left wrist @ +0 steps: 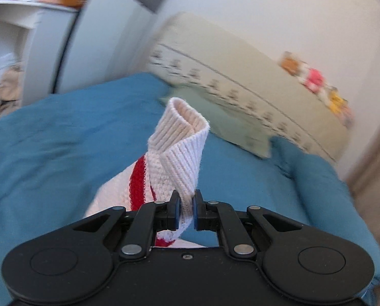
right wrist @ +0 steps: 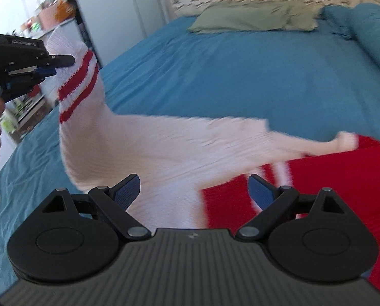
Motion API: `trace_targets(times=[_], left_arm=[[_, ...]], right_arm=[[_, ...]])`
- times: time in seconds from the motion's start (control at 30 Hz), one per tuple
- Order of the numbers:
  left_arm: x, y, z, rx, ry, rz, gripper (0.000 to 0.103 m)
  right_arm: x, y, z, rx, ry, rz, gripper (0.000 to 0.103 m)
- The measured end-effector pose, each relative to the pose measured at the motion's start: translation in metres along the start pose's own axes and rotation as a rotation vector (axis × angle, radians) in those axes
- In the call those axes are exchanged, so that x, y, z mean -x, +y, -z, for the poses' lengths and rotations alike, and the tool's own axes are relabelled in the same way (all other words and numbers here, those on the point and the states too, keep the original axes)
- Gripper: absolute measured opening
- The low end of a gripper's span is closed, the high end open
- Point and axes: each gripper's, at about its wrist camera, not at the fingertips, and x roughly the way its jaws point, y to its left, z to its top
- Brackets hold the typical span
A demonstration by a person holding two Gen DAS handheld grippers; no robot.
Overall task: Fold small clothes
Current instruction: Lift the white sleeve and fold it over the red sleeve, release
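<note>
A white sock with two red stripes [right wrist: 144, 148] hangs over the blue bed. My left gripper [left wrist: 186, 205] is shut on its ribbed cuff [left wrist: 182, 137] and holds it up; this gripper also shows at the left of the right wrist view [right wrist: 58, 67]. The sock's foot trails right toward a red cloth [right wrist: 342, 178] on the bed. My right gripper [right wrist: 193, 191] is open, with its blue pads either side of the sock's lower part, and grips nothing.
The blue bedspread [right wrist: 240, 76] covers the bed. A green pillow [right wrist: 253, 17] lies against the cream headboard [left wrist: 228, 58]. A white wardrobe [right wrist: 118, 12] and cluttered shelves [right wrist: 24, 107] stand to the left.
</note>
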Motion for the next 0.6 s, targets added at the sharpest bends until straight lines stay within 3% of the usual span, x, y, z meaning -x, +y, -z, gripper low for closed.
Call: trace_targets(times=[0.33,0.47,0.6], left_arm=[[-0.032,-0.139,0.072,-0.058,0.173,0.195,0.009],[-0.061,-0.173,0.117,-0.087,0.259,0.229,0.009],[-0.098,-0.183,0.172,-0.106,0.362,0.212,0.009]], right_arm=[[0.068,-0.118,0.004,-0.097,-0.012,0.177,0.103],[0.088,-0.164,0.016,-0.14,-0.012,0.245,0.103],[0.094,-0.203,0.037,-0.184,-0.006,0.289,0.103]])
